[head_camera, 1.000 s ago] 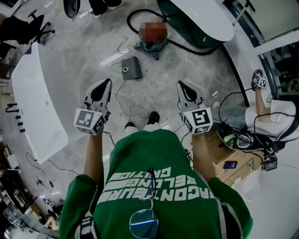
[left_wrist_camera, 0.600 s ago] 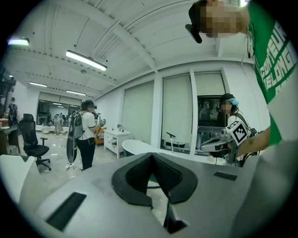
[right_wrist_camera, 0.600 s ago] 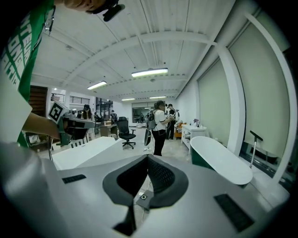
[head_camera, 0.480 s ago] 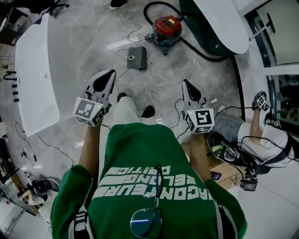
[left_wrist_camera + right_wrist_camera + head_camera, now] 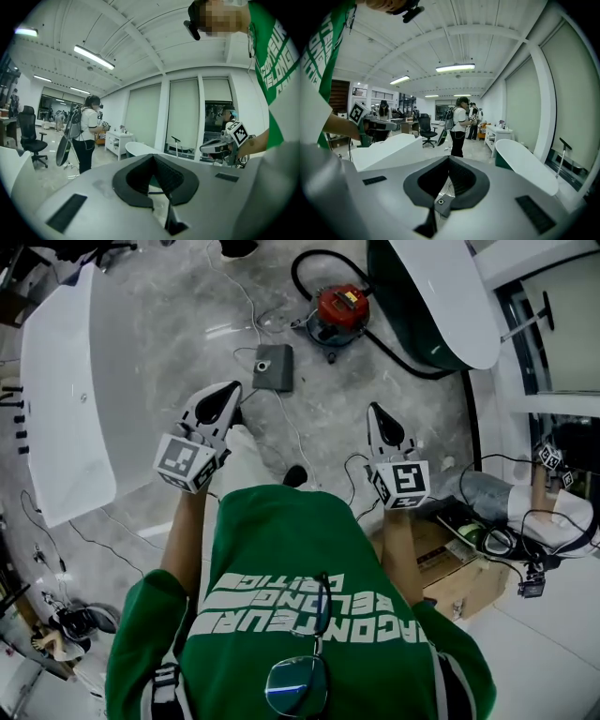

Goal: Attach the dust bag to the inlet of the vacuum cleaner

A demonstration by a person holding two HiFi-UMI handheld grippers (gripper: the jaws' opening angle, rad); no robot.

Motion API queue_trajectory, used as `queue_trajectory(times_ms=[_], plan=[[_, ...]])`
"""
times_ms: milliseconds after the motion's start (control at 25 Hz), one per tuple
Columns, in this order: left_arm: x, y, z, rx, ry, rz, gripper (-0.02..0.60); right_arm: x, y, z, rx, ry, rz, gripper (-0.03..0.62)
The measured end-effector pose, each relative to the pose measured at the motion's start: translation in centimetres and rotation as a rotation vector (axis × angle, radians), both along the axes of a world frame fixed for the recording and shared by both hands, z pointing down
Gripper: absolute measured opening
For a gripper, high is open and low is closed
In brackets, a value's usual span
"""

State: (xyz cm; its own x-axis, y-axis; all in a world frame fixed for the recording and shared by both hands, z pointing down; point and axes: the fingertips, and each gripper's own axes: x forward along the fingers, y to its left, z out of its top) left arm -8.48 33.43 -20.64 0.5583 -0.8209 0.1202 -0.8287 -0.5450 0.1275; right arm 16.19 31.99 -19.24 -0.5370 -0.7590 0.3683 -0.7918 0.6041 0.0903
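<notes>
The red vacuum cleaner stands on the grey floor ahead, its black hose curling past a table. The dust bag, a flat grey square with a round hole, lies on the floor in front of it and also shows through the right jaws as the dust bag. My left gripper is held out at waist height, shut and empty. My right gripper is level with it, shut with nothing held. Both grippers are well short of the bag and the vacuum.
A long white table runs along the left. A white oval table on a green base stands at the right. Loose cables cross the floor. A cardboard box and a seated person are at the right; people stand farther off.
The person has stepped forward, so both grippers sit closer to the dust bag and vacuum and a little lower. Both stay shut.
</notes>
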Motion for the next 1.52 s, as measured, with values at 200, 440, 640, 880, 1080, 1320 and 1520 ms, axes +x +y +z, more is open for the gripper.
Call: queue_trajectory(times_ms=[200, 440, 640, 880, 1080, 1320, 1520], plan=[[-4.5, -5.6, 0.2, 0.011, 0.005, 0.051, 0.003, -5.6, -4.7, -0.2, 0.013, 0.002, 0.017, 0.007], [-10.2, -14.4, 0.6, -0.013, 0.018, 0.136, 0.003, -13.1, -12.2, -0.3, 0.002, 0.01, 0.059, 0.008], [-13.8, -20.8, 0.8, -0.057, 0.021, 0.197, 0.003, -17.5, -17.1, -0.1, -0.028, 0.005, 0.117, 0.008], [-15.9, -25.5, 1.7, -0.084, 0.029, 0.27, 0.003, -20.8, -21.3, 0.5, -0.046, 0.004, 0.142, 0.006], [-15.6, -26.9, 2.9, -0.089, 0.043, 0.358, 0.003, -22.0, -23.0, 1.6, -0.066, 0.011, 0.151, 0.006], [-14.0, -27.6, 4.0, -0.112, 0.06, 0.397, 0.003, -21.1, -23.7, 3.7, -0.099, 0.001, 0.154, 0.006], [-12.1, -28.5, 4.6, -0.122, 0.034, 0.404, 0.003, -19.9, -24.9, 5.0, -0.118, 0.005, 0.123, 0.006]])
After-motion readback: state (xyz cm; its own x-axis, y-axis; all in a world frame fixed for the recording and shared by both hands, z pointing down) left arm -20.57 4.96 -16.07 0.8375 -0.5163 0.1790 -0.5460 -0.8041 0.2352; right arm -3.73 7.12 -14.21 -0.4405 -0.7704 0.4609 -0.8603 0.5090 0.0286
